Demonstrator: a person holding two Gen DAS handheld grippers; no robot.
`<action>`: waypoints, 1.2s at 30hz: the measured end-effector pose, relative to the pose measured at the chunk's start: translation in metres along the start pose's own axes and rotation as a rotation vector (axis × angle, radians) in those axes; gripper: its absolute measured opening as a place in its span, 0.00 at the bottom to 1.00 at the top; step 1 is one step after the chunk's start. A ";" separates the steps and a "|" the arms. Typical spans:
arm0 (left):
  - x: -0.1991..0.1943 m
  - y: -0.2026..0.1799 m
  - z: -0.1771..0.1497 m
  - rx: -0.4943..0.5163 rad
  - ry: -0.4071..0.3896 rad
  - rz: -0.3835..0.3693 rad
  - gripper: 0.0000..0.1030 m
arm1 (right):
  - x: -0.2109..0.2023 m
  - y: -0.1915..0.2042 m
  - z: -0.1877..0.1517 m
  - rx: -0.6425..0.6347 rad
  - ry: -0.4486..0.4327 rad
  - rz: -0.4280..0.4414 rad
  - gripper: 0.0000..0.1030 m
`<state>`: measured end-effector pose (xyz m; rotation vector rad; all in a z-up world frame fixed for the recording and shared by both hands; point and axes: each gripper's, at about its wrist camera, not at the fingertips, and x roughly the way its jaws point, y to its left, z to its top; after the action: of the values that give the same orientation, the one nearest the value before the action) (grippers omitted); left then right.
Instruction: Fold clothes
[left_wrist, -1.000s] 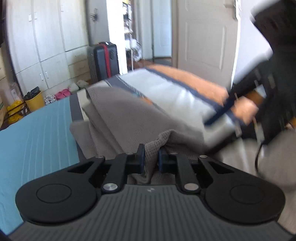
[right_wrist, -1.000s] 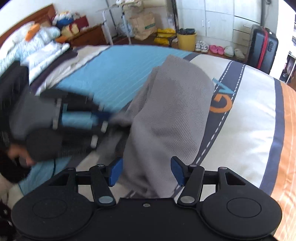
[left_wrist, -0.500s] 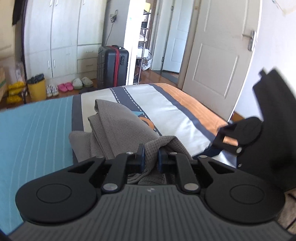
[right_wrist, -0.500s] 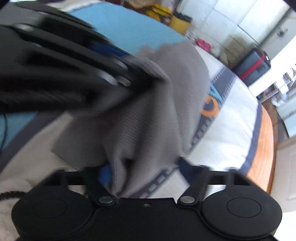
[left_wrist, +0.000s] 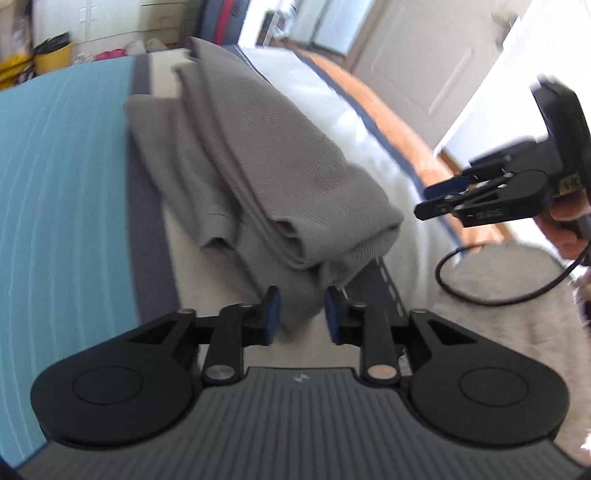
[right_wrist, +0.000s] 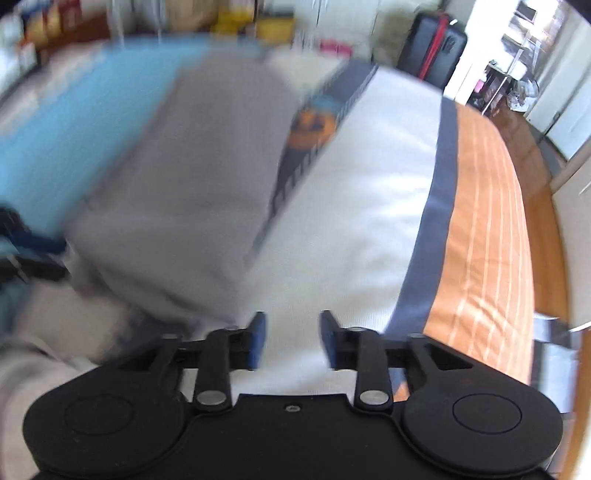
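Grey knit garment (left_wrist: 258, 155) folded lengthwise on striped bedspread (left_wrist: 66, 177).
Left wrist: left gripper (left_wrist: 301, 314) fingers opening, garment's near end loose between them; right gripper (left_wrist: 439, 201) label unreadable. Right wrist: right gripper (right_wrist: 291, 338) opening, empty, over white bedspread (right_wrist: 351, 206); blurred garment (right_wrist: 192, 177) left; no legible writing.

Both wrist cams angled down, close over bed (left_wrist: 85, 155); left faces door, right faces suitcase (right_wrist: 432, 44). Shared: grey garment (left_wrist: 266, 162).
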<state>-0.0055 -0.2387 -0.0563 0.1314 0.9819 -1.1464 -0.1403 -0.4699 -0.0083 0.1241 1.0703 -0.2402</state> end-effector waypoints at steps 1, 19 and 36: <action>-0.007 0.008 0.002 -0.032 -0.029 0.002 0.43 | -0.013 -0.006 0.005 0.039 -0.055 0.036 0.57; 0.019 0.064 0.038 -0.331 -0.162 0.111 0.64 | 0.081 0.037 0.115 0.394 -0.175 0.094 0.57; 0.083 0.120 0.099 -0.429 -0.140 -0.015 0.66 | 0.029 0.016 0.098 0.351 -0.385 0.184 0.89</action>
<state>0.1549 -0.2970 -0.1019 -0.2976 1.0818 -0.9222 -0.0391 -0.4792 0.0130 0.4711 0.6222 -0.2713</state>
